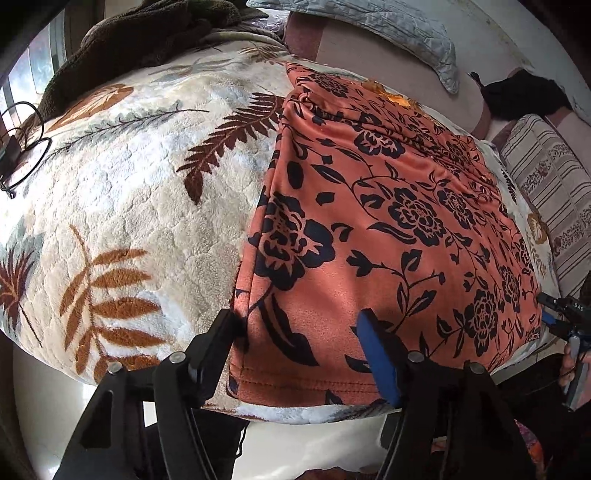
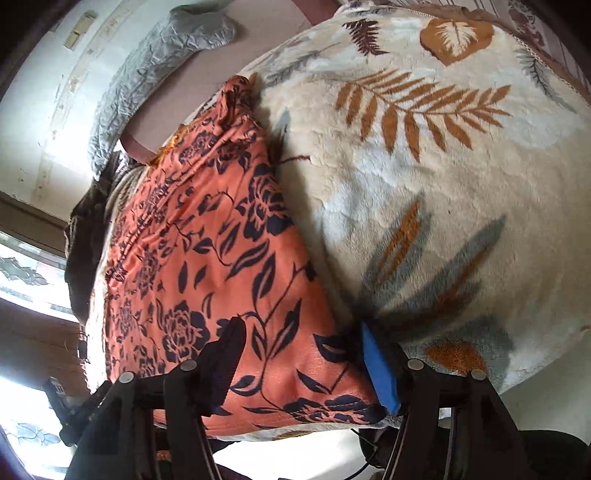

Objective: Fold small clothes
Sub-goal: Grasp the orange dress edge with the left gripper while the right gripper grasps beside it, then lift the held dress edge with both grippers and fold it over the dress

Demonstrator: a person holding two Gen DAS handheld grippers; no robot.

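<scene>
An orange-red garment of soft fabric printed with black roses and leaves (image 1: 373, 221) lies spread flat on a cream plush blanket with brown, rust and grey fern leaves (image 1: 122, 192), filling the centre and right of the left wrist view and the left and centre of the right wrist view (image 2: 207, 266). In the left wrist view the left gripper (image 1: 299, 325) sits at the bottom of the frame over the garment's stitched near-left corner: its black finger (image 1: 218, 343) rests at the cloth's left edge and its blue-padded finger (image 1: 376, 354) lies on top of the cloth, the jaws standing apart with the corner between them and no pinch visible. At the lower right edge of that view the right gripper (image 1: 561, 314) shows at the garment's other near corner, a hand (image 1: 570, 365) just behind it. In the right wrist view the right gripper (image 2: 301, 339) straddles the garment's pointed near-right corner, black finger (image 2: 229, 354) on the cloth, blue-padded finger (image 2: 378, 365) at its right edge against the blanket; these jaws also stand parted, not clamped. A grey quilted pillow (image 1: 388, 26) lies in the upper part of the frame, a striped cushion (image 1: 550, 192) at the right, and a dark brown fleece throw (image 1: 140, 33) at the upper left.
</scene>
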